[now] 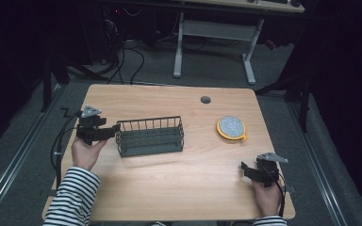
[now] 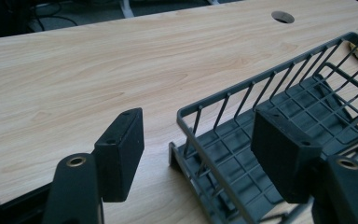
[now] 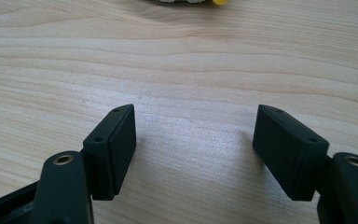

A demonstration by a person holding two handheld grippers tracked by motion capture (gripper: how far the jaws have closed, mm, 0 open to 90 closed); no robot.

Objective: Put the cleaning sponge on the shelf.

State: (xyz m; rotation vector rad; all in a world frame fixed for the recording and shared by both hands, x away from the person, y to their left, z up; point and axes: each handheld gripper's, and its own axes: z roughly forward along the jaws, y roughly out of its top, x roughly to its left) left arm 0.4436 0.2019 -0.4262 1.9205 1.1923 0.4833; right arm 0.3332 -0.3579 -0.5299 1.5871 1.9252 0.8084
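Both fingers wide, empty | L gripper [image 1: 115, 128] straddles basket [image 1: 150, 136] end wall, no contact

The table [image 1: 169, 188] carries three items. A wire basket [image 1: 150, 136] stands left of centre, its long side running across the table. A round sponge pad [image 1: 231, 127] lies to the right of the basket, well apart from it, at about the same depth. A cable hole [image 1: 205, 100] sits in the tabletop behind both, nearer the far edge and between them.

The left gripper [image 1: 114, 128] is at the basket's left end, jaws straddling its end wall, one outside, one over the inside. The right gripper [image 1: 243, 167] is near the front right corner, in front of the pad, with bare tabletop between its jaws.

Behind the table, on the floor, stands a desk frame [image 1: 214, 37].
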